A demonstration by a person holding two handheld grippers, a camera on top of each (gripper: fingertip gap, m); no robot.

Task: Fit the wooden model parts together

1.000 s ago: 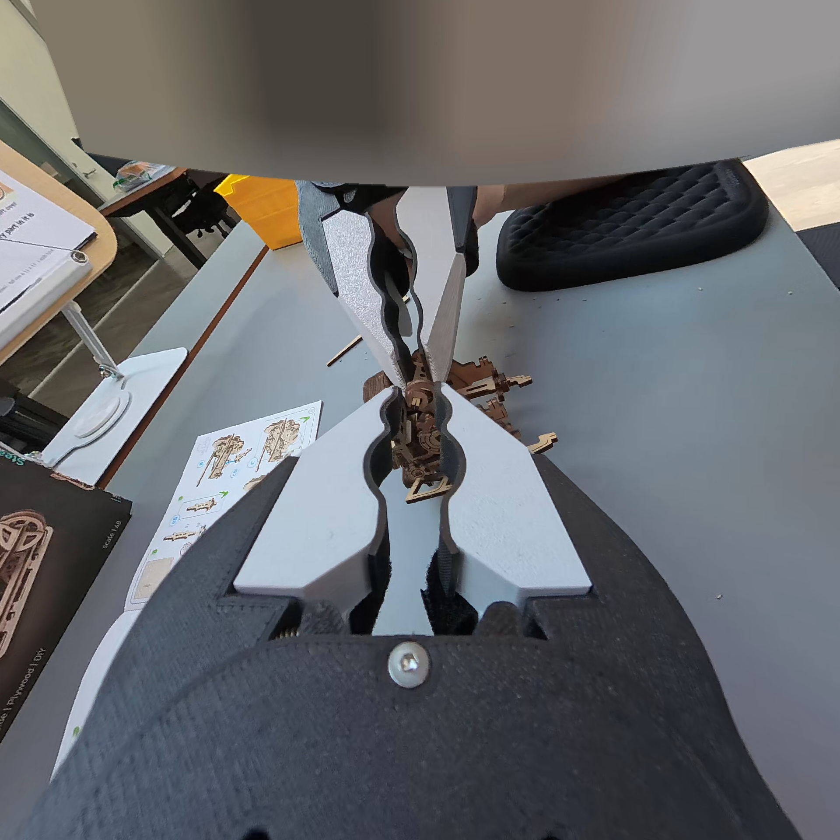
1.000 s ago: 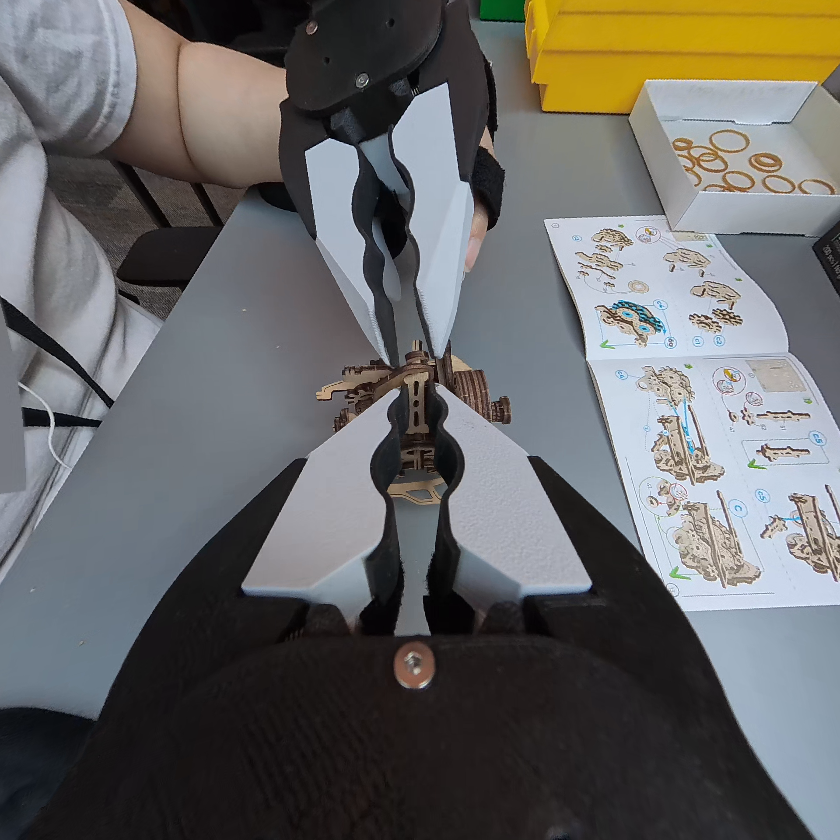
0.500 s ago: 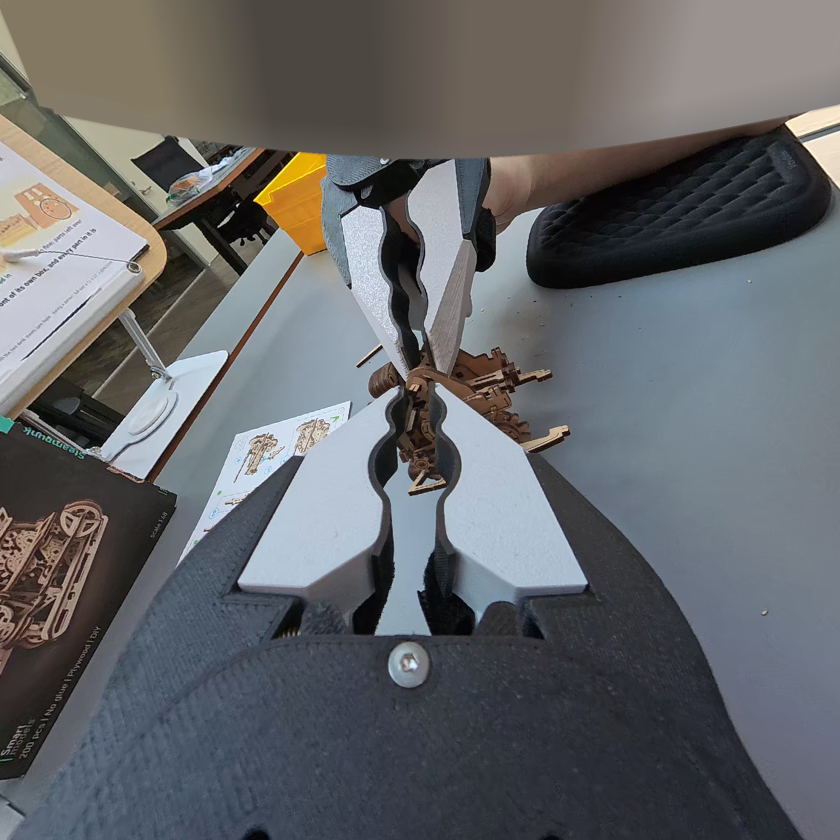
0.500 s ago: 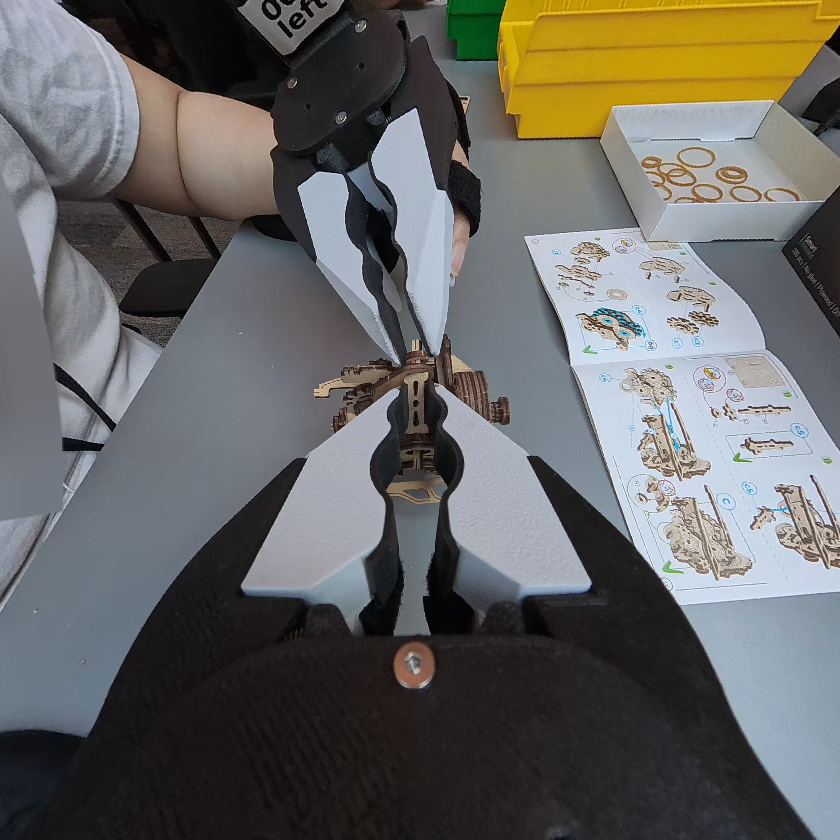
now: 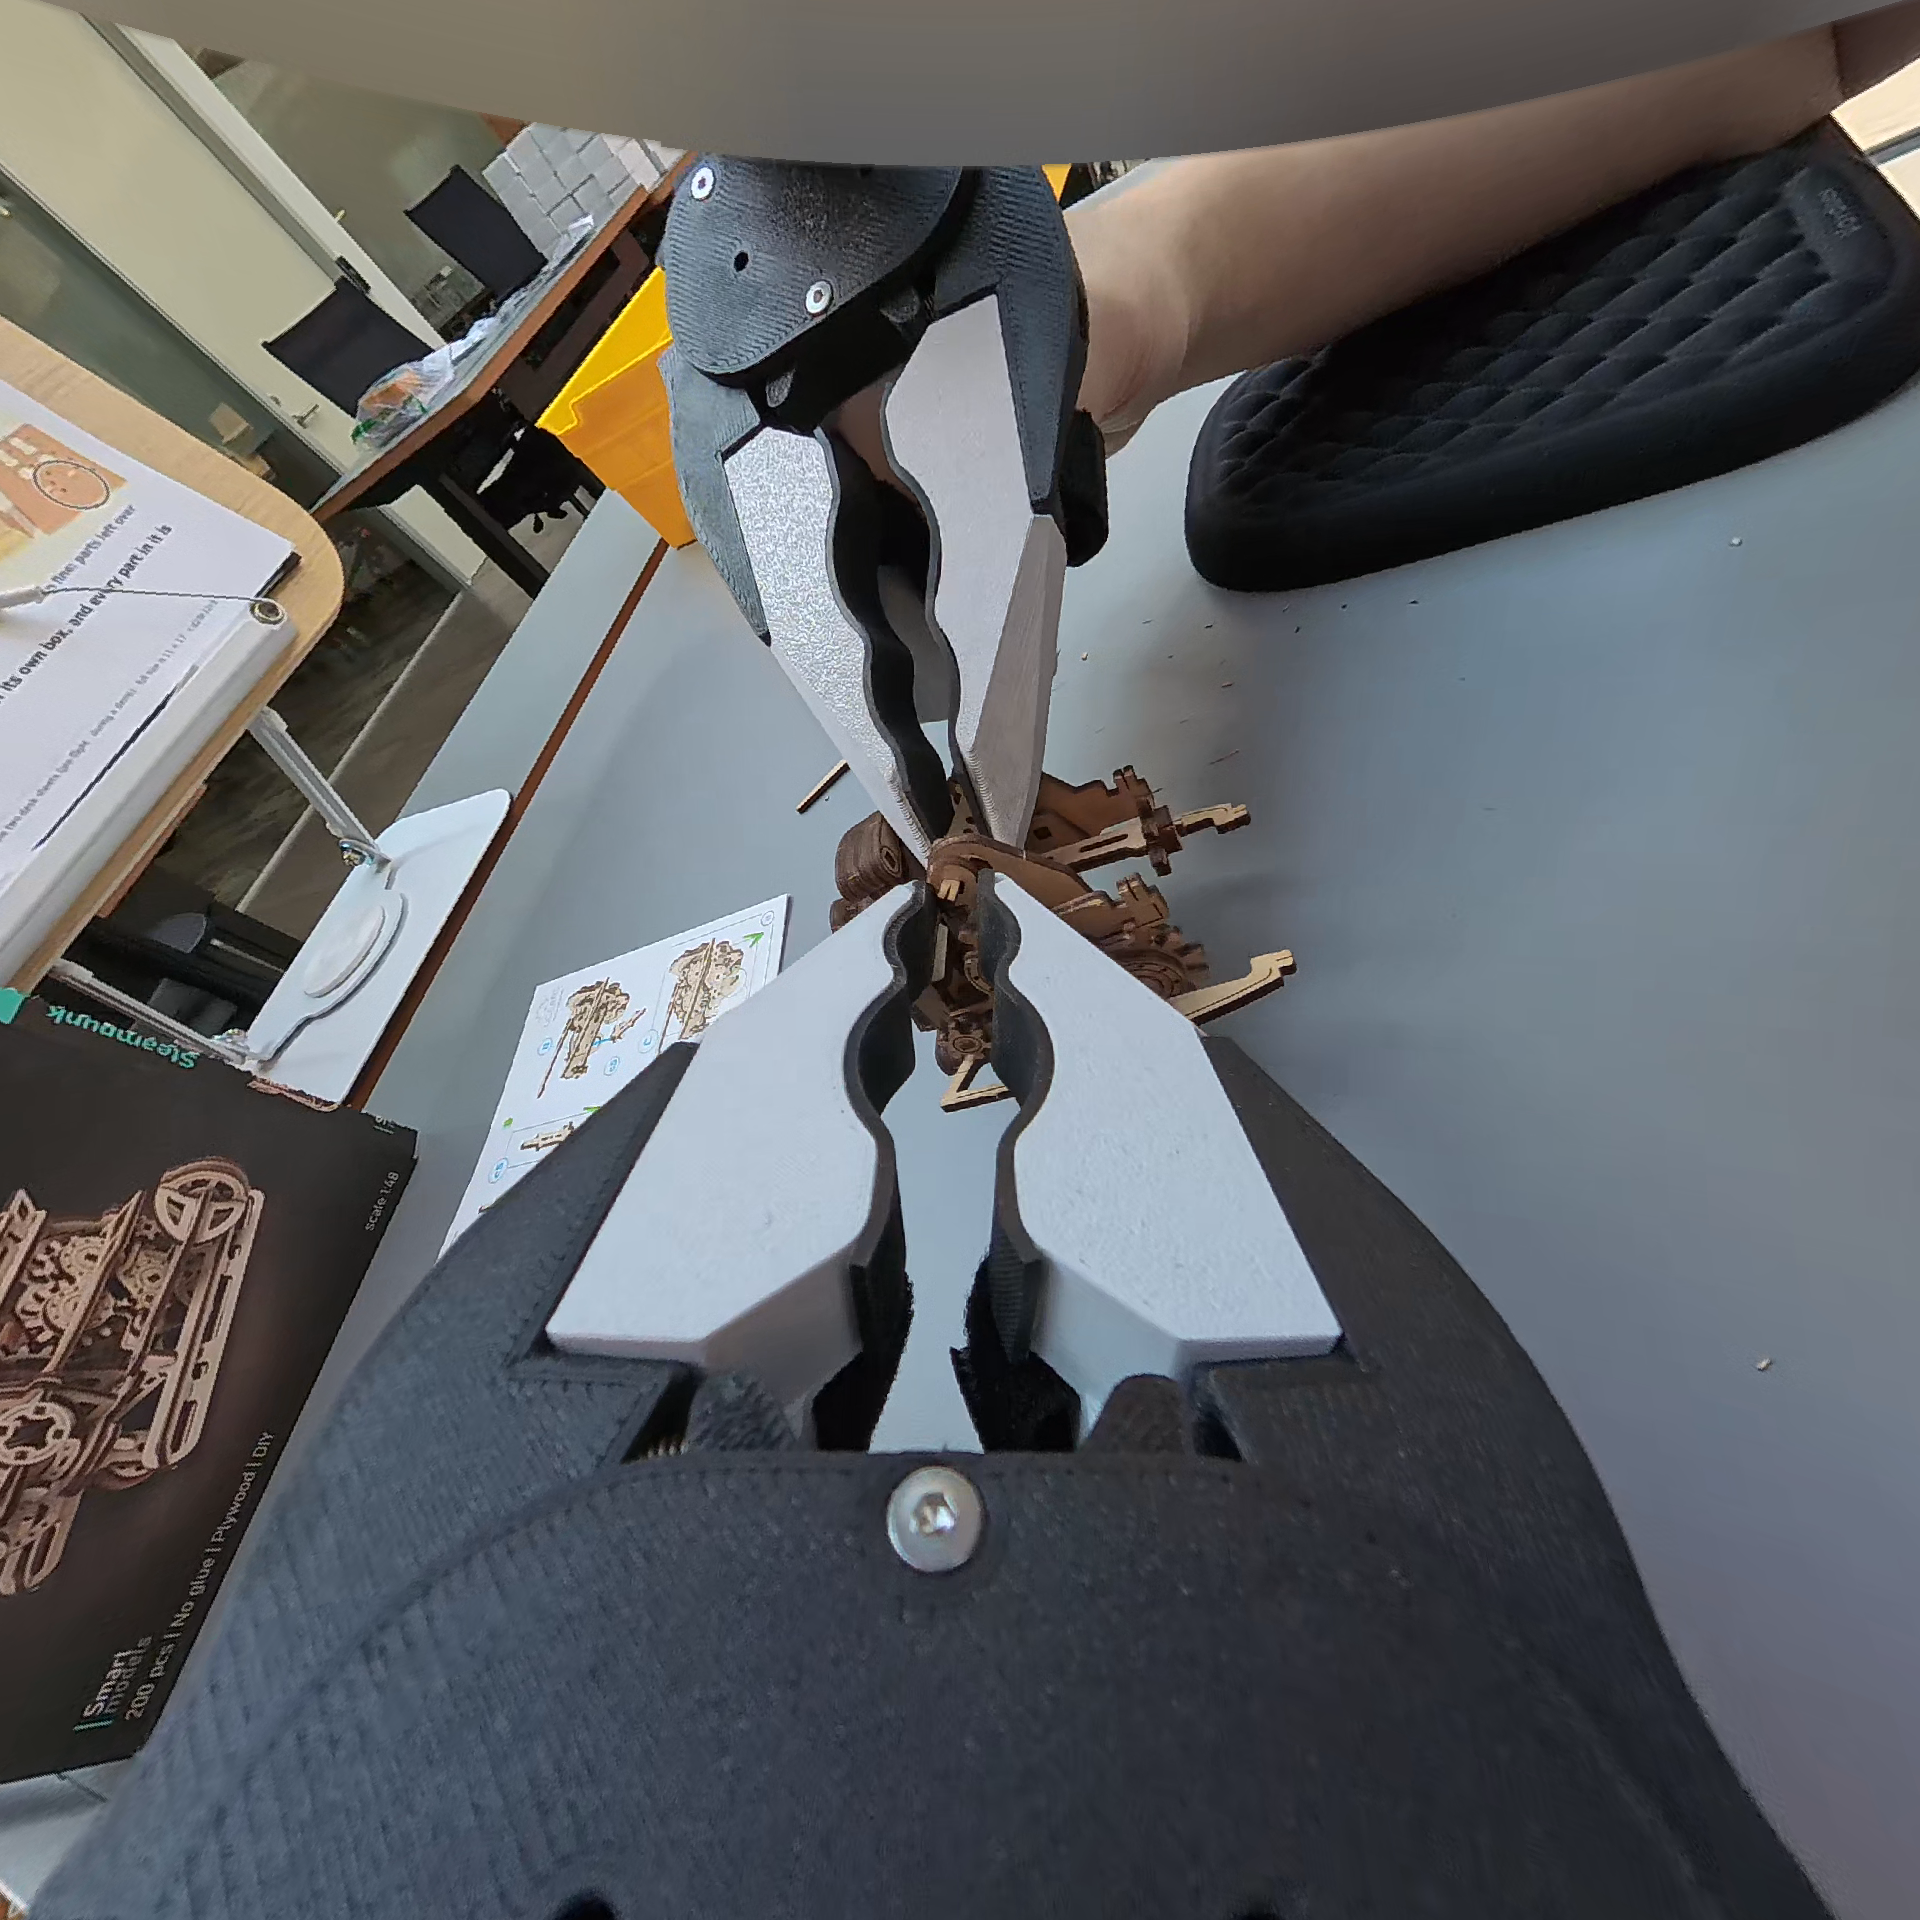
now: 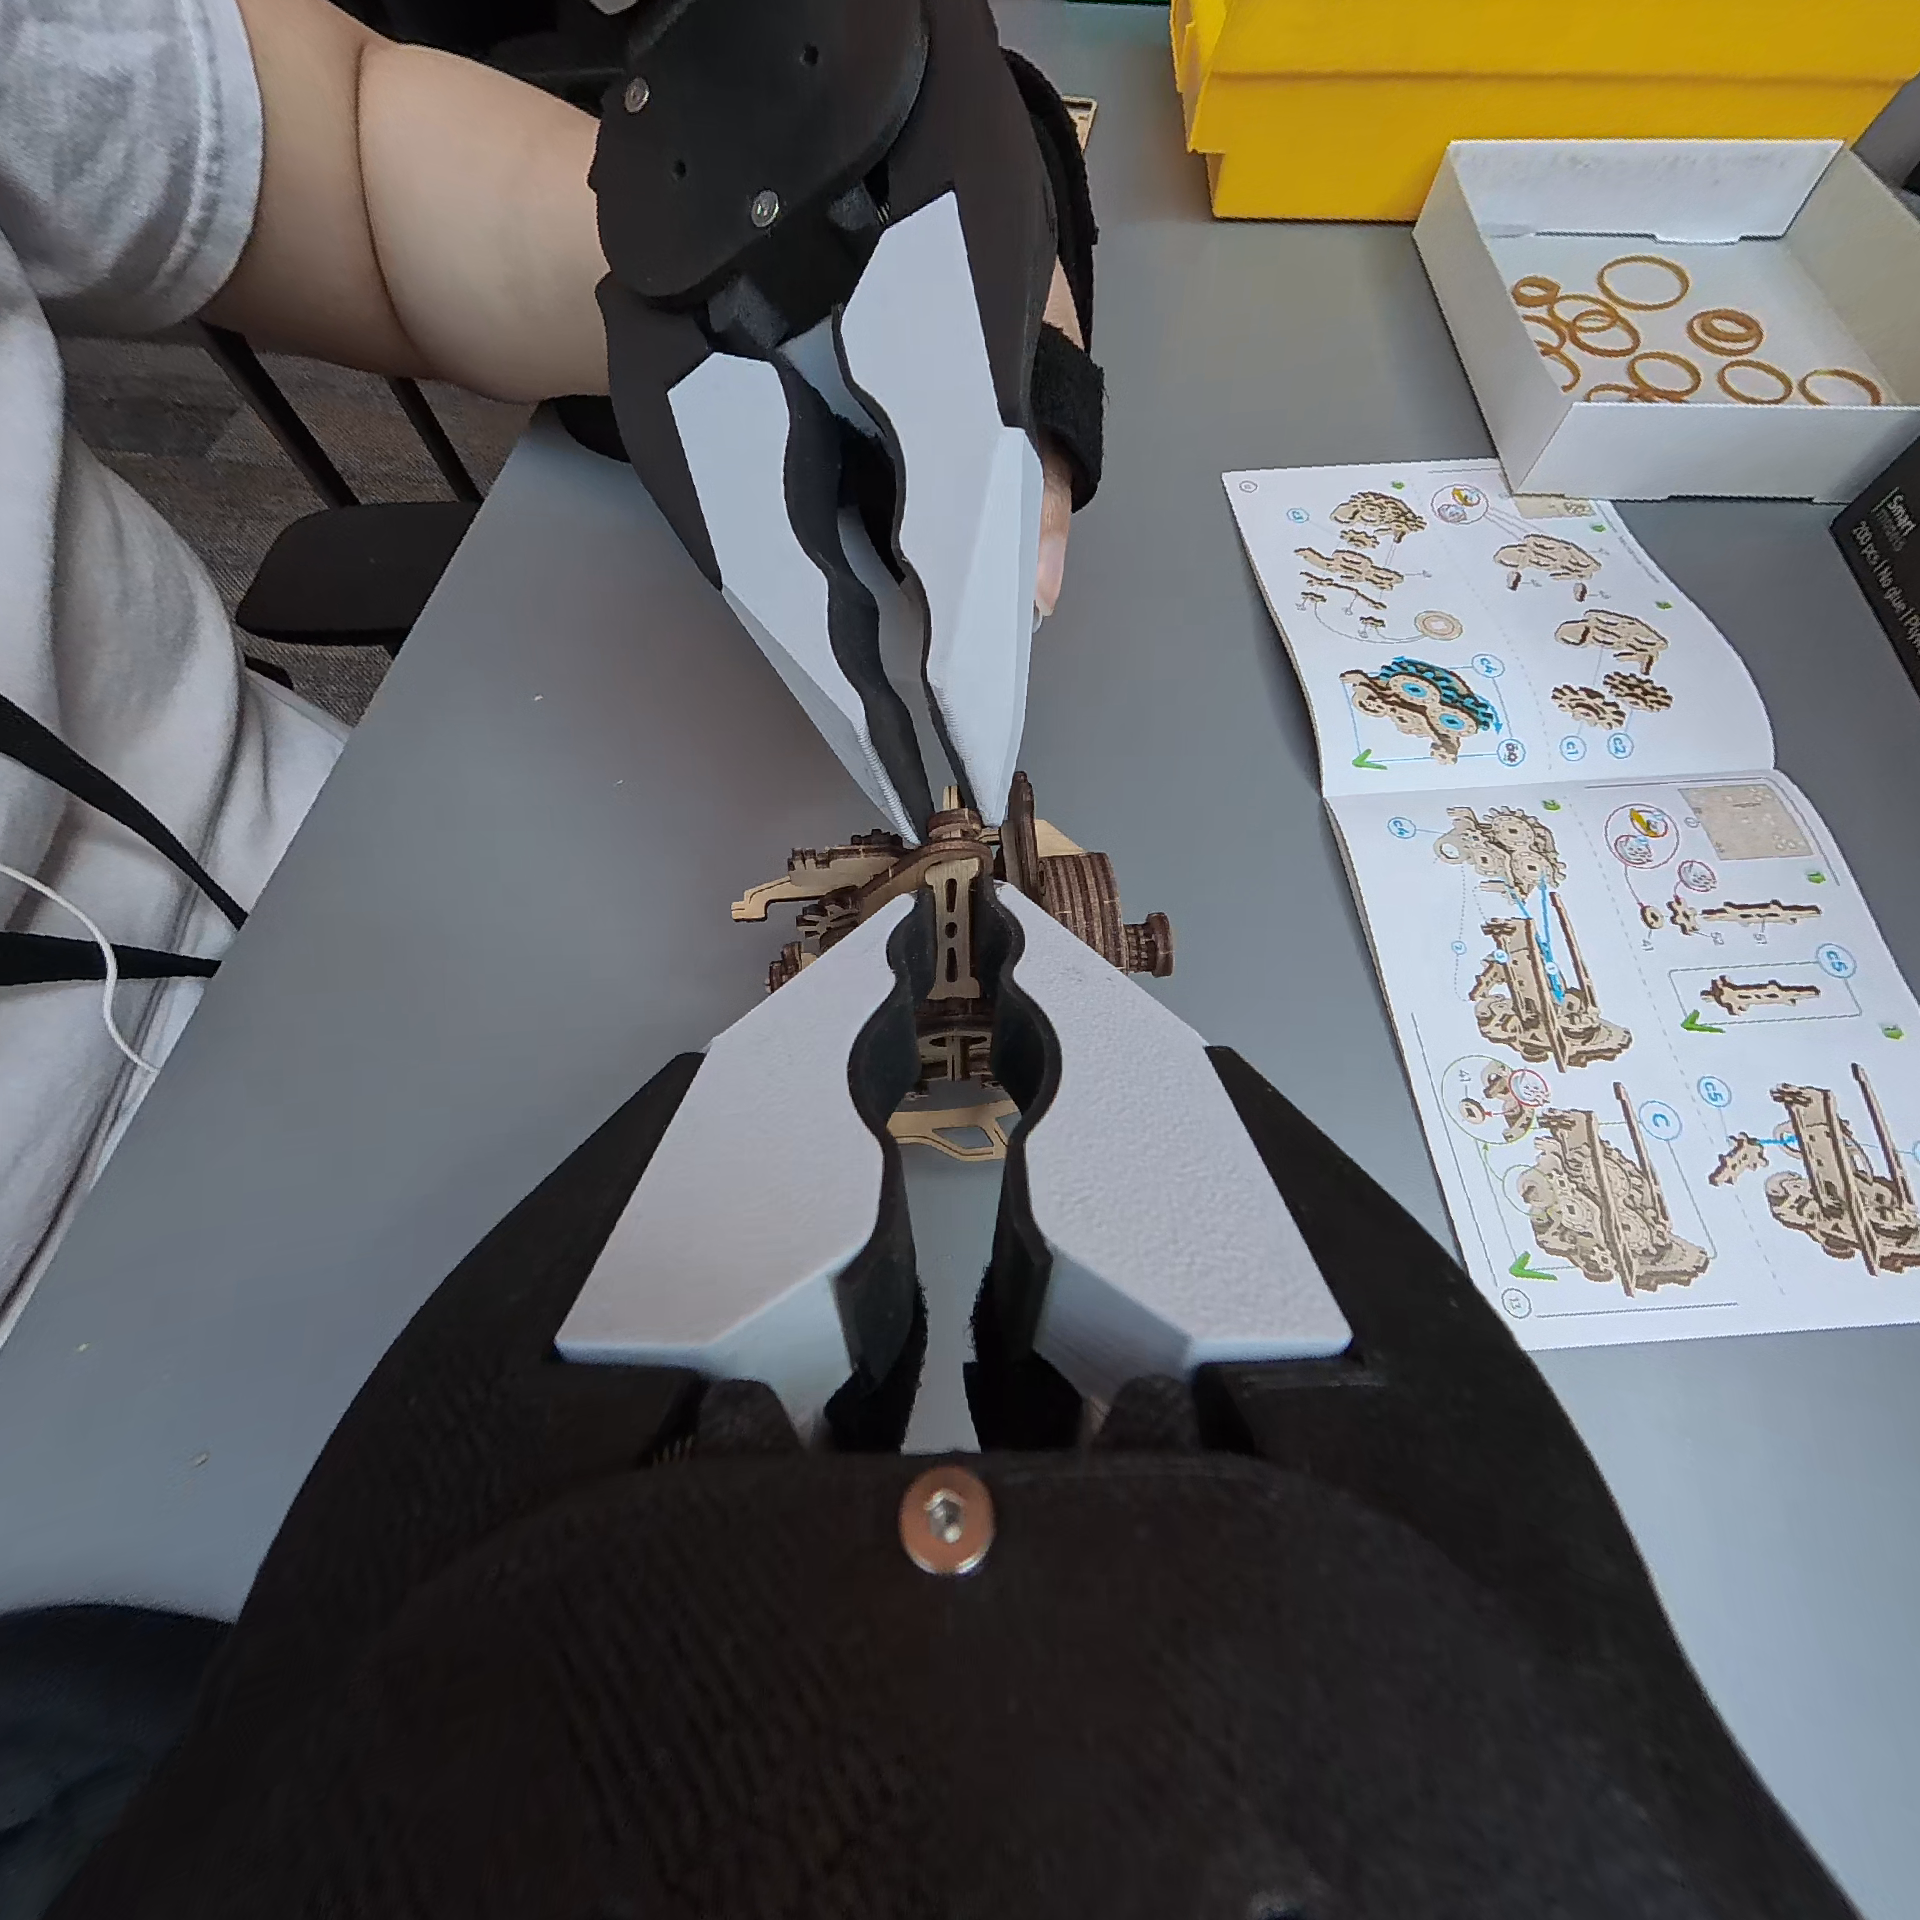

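Note:
A brown laser-cut wooden model (image 6: 1081, 894) sits at the middle of the grey table (image 6: 520, 935); it also shows in the left wrist view (image 5: 1101, 842). My right gripper (image 6: 951, 904) is shut on a pale upright strut (image 6: 951, 945) of the model. My left gripper (image 5: 951, 904) is shut on the model from the opposite side. In the right wrist view the left gripper (image 6: 951, 826) comes down from above, its tips pinching a small piece on top of the model. In the left wrist view the right gripper (image 5: 956, 831) does the same. The tips nearly touch.
An open instruction sheet (image 6: 1558, 883) lies right of the model. A white box of wooden rings (image 6: 1662, 343) and yellow bins (image 6: 1507, 104) stand behind it. A black kit box (image 5: 135, 1351), a document stand (image 5: 104, 582) and a black cushion (image 5: 1558, 364) ring the table. The grippers are tip to tip, or close to it.
Both grippers stay shut on the model. The left wrist view has tilted and swung, showing more of the kit box and stand. The opposite gripper now stands steeper over the model.

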